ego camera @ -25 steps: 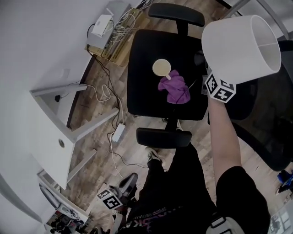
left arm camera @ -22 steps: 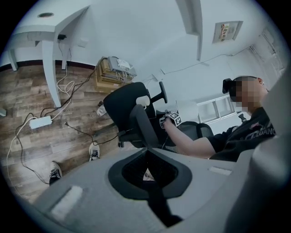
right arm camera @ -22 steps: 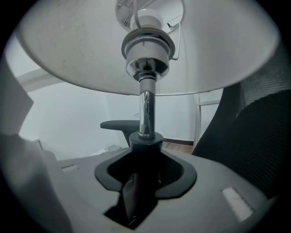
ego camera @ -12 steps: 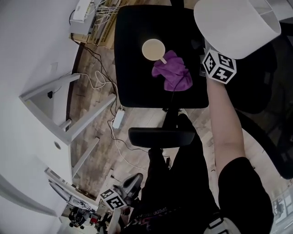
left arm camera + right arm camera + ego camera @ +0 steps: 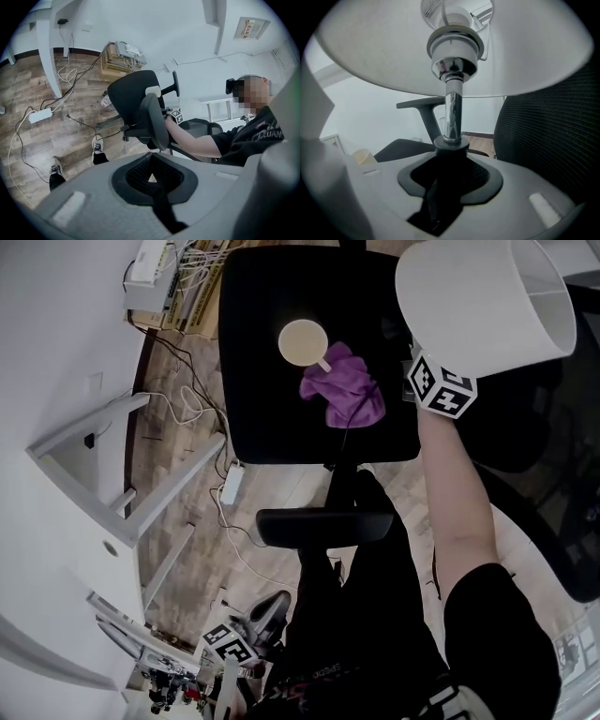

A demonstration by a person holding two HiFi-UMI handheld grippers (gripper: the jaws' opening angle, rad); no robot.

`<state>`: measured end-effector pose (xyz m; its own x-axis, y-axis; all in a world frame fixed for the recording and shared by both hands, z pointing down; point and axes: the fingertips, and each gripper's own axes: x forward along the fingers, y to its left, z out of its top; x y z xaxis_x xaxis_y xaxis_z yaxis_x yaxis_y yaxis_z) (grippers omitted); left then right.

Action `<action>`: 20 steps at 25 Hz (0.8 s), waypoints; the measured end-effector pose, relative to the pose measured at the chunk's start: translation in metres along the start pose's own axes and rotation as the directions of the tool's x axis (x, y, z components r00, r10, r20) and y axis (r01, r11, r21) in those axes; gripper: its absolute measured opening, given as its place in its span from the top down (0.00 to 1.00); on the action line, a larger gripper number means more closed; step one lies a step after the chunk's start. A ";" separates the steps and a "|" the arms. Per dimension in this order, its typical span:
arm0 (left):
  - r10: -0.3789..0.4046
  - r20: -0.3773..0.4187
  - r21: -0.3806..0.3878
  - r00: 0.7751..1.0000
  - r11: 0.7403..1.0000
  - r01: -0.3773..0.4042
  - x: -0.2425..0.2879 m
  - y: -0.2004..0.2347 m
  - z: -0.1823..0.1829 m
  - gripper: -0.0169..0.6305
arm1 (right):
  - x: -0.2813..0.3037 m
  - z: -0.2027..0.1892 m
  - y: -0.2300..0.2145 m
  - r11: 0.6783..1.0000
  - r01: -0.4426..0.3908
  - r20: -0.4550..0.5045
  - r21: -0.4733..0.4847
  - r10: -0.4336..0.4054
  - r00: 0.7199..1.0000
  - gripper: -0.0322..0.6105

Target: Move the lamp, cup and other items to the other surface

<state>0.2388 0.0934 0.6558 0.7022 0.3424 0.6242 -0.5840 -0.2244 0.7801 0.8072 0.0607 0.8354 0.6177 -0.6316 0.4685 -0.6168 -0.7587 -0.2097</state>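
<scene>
Our right gripper (image 5: 450,161) has its jaws clamped partway round the lamp (image 5: 451,112), low on its stem, with the stem upright and the shade overhead. Our left gripper (image 5: 151,177) is closed on nothing, down by our legs. Farther out, the chair seat (image 5: 262,399) with the cup (image 5: 302,341) and purple cloth (image 5: 342,392) lies below-left of the lamp, so the right's nearer.

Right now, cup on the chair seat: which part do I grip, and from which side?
Probably the rim. The cup stands upright with its mouth open on the black seat, so come from above with one jaw inside and one outside. Take the upper-left side as the head view shows it, because the purple cloth lies close at its lower right.
</scene>
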 end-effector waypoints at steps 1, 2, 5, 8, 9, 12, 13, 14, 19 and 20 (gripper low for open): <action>-0.004 0.003 -0.003 1.000 1.000 0.004 0.000 -0.001 0.002 0.98 | -0.001 -0.001 0.000 1.000 -0.001 -0.002 -0.001 0.001 1.000 0.71; -0.007 0.005 -0.006 1.000 1.000 0.007 -0.001 -0.001 0.003 0.98 | -0.001 0.000 0.000 1.000 -0.001 -0.005 -0.002 0.001 1.000 0.71; -0.011 0.016 -0.020 1.000 1.000 0.011 -0.002 0.002 0.006 0.98 | 0.001 0.002 -0.001 1.000 0.008 -0.014 -0.008 -0.008 1.000 0.71; -0.015 0.031 -0.033 0.999 0.999 0.016 -0.003 0.005 0.006 0.98 | 0.000 -0.004 -0.005 0.999 0.028 -0.021 -0.031 -0.028 0.999 0.70; -0.017 0.035 -0.034 0.999 0.999 0.018 -0.003 0.006 0.006 0.98 | -0.001 -0.007 -0.006 0.999 0.035 -0.030 -0.039 -0.036 0.999 0.69; -0.023 0.047 -0.038 0.999 0.999 0.025 -0.006 0.006 0.007 0.98 | -0.008 -0.016 -0.008 0.997 0.051 -0.063 -0.063 -0.055 0.996 0.66; -0.025 0.050 -0.041 0.998 0.999 0.027 -0.007 0.005 0.007 0.98 | -0.011 -0.019 -0.007 0.996 0.052 -0.074 -0.073 -0.058 0.996 0.65; -0.027 0.053 -0.043 0.998 0.999 0.029 -0.007 0.005 0.007 0.98 | -0.013 -0.022 -0.007 0.995 0.052 -0.084 -0.083 -0.059 0.995 0.65; -0.042 0.061 -0.041 0.997 0.998 0.044 -0.001 0.004 0.006 0.98 | -0.024 -0.036 -0.008 0.995 0.044 -0.136 -0.094 -0.056 0.989 0.64; -0.047 0.063 -0.037 0.997 0.998 0.050 0.001 0.003 0.006 0.98 | -0.026 -0.038 -0.008 0.995 0.042 -0.148 -0.096 -0.055 0.987 0.64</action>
<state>0.2402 0.0870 0.6587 0.7535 0.2944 0.5879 -0.5631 -0.1727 0.8081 0.7771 0.0894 0.8575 0.5720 -0.5581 0.6011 -0.6344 -0.7655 -0.1071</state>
